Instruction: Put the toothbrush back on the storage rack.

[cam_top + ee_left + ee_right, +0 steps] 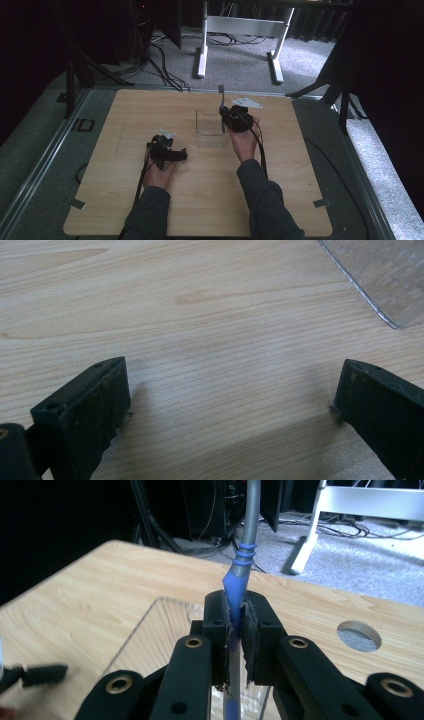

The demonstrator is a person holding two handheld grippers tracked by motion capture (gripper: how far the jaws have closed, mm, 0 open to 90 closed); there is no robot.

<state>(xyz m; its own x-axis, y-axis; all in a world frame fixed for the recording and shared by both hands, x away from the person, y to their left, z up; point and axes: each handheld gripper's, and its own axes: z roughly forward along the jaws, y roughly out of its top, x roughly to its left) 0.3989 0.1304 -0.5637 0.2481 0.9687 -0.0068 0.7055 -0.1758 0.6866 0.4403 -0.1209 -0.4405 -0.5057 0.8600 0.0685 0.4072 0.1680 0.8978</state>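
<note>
The right tongs are clamped on a slim tool — blue grip, grey shaft — that stands nearly upright over the clear square plastic container at the middle of the pale wood-grain tabletop. The left tongs are spread wide with nothing between them (only bare wood), low over the tabletop just beside the container's rounded transparent corner.

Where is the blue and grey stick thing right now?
The blue and grey stick is clamped upright in the right gripper, at the right edge of the clear container near the middle of the wooden table.
</note>
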